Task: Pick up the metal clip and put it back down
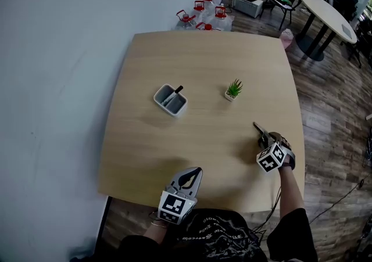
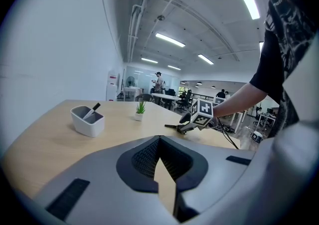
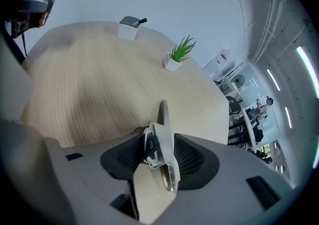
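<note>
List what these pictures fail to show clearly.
Silver metal clip: right gripper view, the jaws hide its clamped part; table contact unclear.
Black item in the white rectangular holder: too small everywhere to identify.
Clear red-capped bottles: head view, the wooden table's far edge hides their bases.

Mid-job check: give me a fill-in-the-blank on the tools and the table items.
The right tool is ___ on the shiny silver metal clip.
The left tool holds ___.
In the head view, the small green potted plant stands ___ of the white rectangular holder.
Missing words: shut; nothing; right.
</note>
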`<state>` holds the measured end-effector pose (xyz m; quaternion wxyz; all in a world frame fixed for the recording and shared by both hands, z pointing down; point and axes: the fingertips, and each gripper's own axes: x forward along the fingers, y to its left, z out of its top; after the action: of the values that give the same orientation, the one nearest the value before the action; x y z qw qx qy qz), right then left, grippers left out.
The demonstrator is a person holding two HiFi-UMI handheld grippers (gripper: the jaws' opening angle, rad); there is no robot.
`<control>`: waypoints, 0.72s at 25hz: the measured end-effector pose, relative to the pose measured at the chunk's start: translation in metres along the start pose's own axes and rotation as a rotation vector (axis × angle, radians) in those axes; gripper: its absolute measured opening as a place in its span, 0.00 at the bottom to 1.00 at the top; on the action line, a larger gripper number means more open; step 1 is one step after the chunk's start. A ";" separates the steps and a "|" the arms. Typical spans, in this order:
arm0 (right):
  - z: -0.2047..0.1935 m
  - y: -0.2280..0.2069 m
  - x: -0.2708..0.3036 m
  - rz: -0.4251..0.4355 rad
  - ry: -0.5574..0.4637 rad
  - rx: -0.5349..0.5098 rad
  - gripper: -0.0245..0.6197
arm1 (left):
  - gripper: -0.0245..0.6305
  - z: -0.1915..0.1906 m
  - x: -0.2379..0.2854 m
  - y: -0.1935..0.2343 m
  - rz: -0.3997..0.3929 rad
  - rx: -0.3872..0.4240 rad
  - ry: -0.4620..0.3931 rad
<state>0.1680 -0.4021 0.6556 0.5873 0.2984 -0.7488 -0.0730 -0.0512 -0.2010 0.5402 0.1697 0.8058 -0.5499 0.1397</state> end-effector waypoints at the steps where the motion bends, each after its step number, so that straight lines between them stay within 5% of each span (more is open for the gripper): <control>1: 0.002 -0.001 -0.002 0.010 -0.012 0.031 0.37 | 0.05 0.000 0.000 0.000 0.002 0.003 0.001; 18: 0.049 0.002 -0.125 -0.007 -0.439 0.492 0.43 | 0.05 0.019 -0.010 0.000 0.021 -0.030 -0.107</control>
<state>0.1388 -0.3458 0.5372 0.3218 0.4111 -0.8517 0.0455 -0.0538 -0.2005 0.5183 0.1505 0.8036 -0.5687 0.0901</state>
